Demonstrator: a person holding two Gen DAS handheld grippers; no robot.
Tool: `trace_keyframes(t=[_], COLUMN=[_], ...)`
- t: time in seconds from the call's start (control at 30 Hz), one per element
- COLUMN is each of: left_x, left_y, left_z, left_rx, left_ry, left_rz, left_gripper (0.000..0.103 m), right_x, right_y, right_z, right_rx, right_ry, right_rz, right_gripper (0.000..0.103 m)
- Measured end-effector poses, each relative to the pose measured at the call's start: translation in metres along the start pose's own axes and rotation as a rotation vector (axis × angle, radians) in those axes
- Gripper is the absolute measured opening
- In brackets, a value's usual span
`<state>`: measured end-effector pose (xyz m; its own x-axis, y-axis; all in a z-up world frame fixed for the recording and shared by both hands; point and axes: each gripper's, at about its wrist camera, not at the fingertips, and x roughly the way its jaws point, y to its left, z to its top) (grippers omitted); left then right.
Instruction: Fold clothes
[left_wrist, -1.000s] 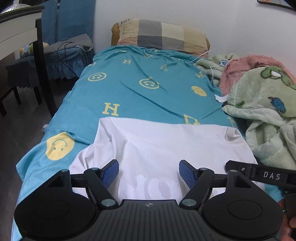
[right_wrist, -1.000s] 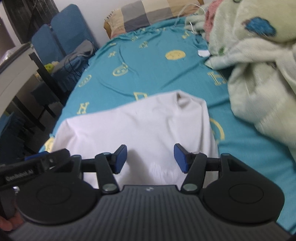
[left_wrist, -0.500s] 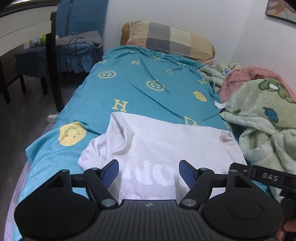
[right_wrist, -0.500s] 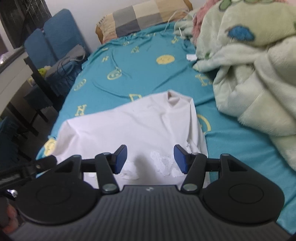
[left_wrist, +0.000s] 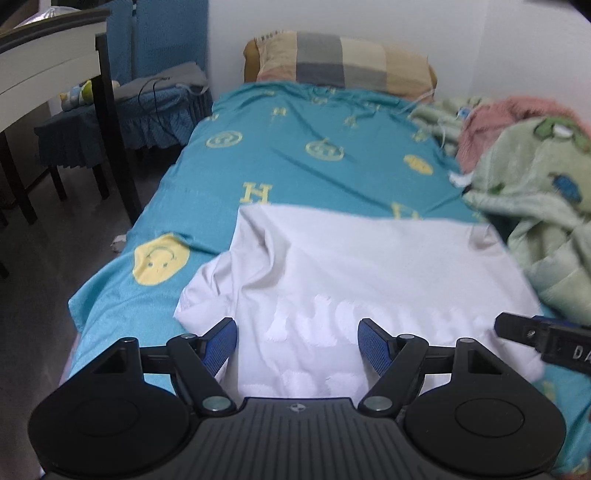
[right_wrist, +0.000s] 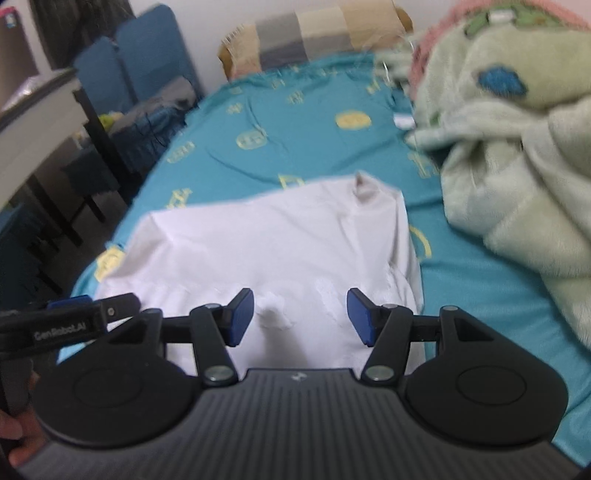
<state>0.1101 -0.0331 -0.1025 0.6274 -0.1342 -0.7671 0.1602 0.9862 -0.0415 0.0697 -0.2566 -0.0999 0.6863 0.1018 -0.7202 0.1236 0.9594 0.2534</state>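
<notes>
Since one second ago both views have pulled back: more of the white shirt (left_wrist: 369, 273) shows ahead of each tool, printed lettering now visible. Left gripper (left_wrist: 297, 343) jaws well apart, nothing held. Right gripper (right_wrist: 300, 315) likewise spread, empty. Shirt lies flat on teal sheet (left_wrist: 303, 166); green blanket (left_wrist: 546, 206) at 2 o'clock, pillow (left_wrist: 340, 62) at 12

The white T-shirt (left_wrist: 369, 266) lies spread flat across the near end of the bed (left_wrist: 295, 162), on the teal sheet. Its far edge runs straight, one sleeve bunches in loose folds toward the bed's left side, faint white lettering shows near the front, and the collar (right_wrist: 364, 188) pokes up.
</notes>
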Motion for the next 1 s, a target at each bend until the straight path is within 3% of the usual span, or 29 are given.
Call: trace_keyframes(t=[0.1, 0.2, 0.43, 0.67, 0.8, 1.0], left_x=[0.002, -0.007, -0.024, 0.024, 0.036, 0.044], left_y=[0.002, 0.009, 0.051, 0.082, 0.091, 0.096], left_z=[-0.005, -0.006, -0.023, -0.055, -0.057, -0.056], left_rx=[0.001, -0.065, -0.431, -0.804, -0.930, -0.977], left_ry=[0.014, 0.054, 0.131, 0.324, 0.267, 0.196], left_rz=[-0.002, -0.028, -0.205, -0.352, -0.397, -0.369], left_gripper=[0.075, 0.076, 0.084, 0.085, 0.082, 0.057], right_x=[0.014, 0.016, 0.010, -0.001, -0.005, -0.009], right_y=[-0.007, -0.013, -0.029, -0.034, -0.024, -0.003], right_z=[-0.004, -0.007, -0.001, 0.007, 0.009, 0.007], right_rx=[0.031, 0.068, 0.206, 0.253, 0.222, 0.111], right_ry=[0.062, 0.069, 0.053, -0.009, -0.021, -0.039], right_rz=[-0.001, 0.017, 0.056, 0.059, 0.046, 0.003], right_gripper=[0.058, 0.058, 0.058, 0.059, 0.059, 0.059])
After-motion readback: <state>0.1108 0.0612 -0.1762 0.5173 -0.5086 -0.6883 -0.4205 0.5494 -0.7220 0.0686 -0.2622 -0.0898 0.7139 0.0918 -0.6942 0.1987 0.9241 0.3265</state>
